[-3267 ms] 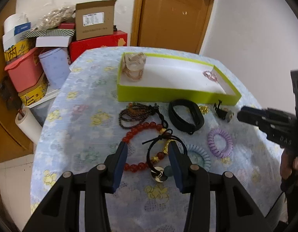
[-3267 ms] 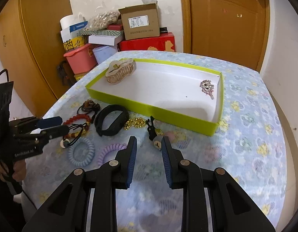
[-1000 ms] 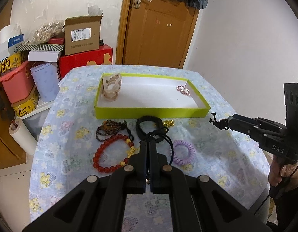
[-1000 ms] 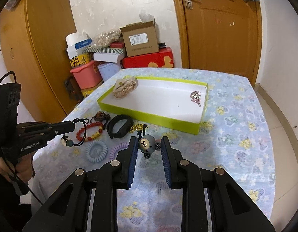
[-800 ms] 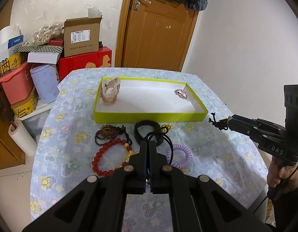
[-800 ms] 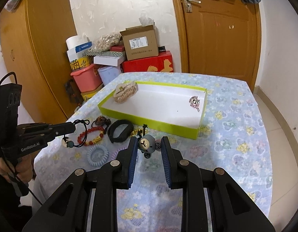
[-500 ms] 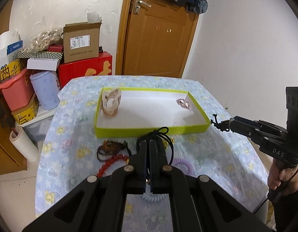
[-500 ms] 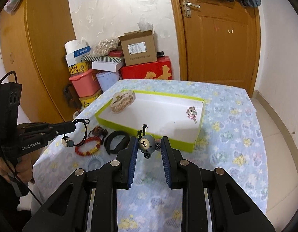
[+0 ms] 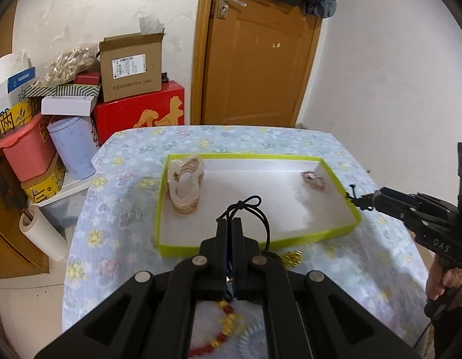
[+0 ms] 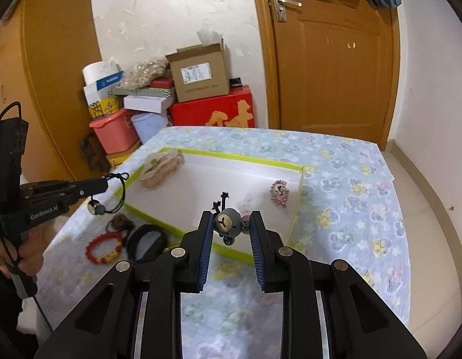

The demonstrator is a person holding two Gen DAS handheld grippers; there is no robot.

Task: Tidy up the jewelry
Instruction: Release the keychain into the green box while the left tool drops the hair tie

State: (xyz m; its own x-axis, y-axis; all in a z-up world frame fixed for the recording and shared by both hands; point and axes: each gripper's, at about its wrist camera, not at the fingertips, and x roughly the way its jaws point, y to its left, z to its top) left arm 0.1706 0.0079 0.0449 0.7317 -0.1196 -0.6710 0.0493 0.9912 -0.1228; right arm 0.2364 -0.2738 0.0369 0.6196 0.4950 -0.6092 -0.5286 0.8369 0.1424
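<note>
tray (image 9: 248,243): hair claw (image 9: 186,190) left | brooch (image 9: 313,180) right

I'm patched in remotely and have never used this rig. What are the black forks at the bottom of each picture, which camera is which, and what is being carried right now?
There is no robot arm: a person holds a two-finger gripper in each hand, each with a fisheye camera looking along its fingers.

In the left wrist view, the left gripper is shut on a black cord bracelet; the right wrist view shows a silvery bead hanging from it.

In the right wrist view, the right gripper pinches a small grey bear charm.

Both hover near the green tray on the flowered tablecloth. The tray holds a beige hair claw and a pink brooch. On the cloth lie a red bead bracelet and a black band.
</note>
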